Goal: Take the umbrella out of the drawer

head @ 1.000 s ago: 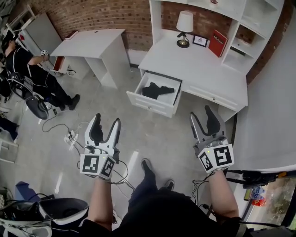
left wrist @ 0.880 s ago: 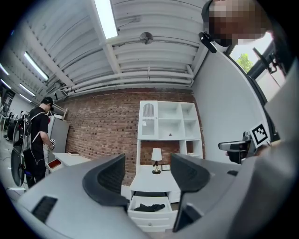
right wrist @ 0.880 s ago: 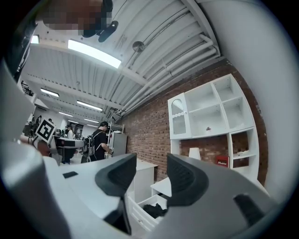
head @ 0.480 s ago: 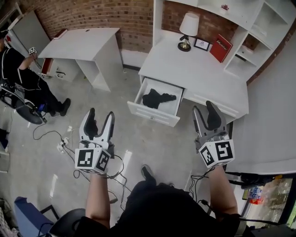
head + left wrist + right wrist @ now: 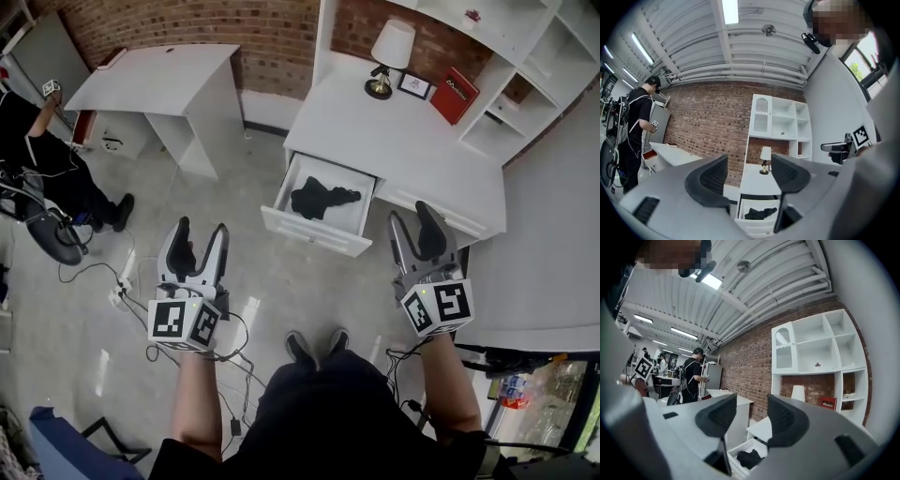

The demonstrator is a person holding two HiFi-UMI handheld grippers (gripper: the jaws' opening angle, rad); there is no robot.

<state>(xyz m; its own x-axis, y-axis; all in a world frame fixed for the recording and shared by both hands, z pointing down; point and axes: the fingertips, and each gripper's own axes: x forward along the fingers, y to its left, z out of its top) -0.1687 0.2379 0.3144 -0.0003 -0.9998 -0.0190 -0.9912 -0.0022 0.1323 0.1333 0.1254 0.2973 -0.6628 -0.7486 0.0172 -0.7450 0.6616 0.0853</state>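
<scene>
the left gripper [image 5: 202, 230] is spread, its two dark jaws standing apart with only air between them, held out level over the grey floor and well short of the furniture. ahead of it and off to its right stands the open white drawer [image 5: 314, 234], pulled out from the white desk [image 5: 403, 141]. the black folded umbrella [image 5: 323, 198] lies inside on the drawer bottom. its long axis runs roughly across the drawer, side to side. the bulkier bunched end is on the left and a slimmer end reaches toward the right wall. in the left gripper view the umbrella [image 5: 760, 213] shows low in the gap between the jaws, so this claw seems aimed nearly at it. the right gripper [image 5: 412, 216] is also parted and empty. its jaws have just been narrowing a little, and nothing sits between them. it hangs just off the drawer's right front corner, so it looks like the nearer claw. the umbrella lies ahead and to its left, and reaching it would likely mean coming down across that side-to-side axis.
</scene>
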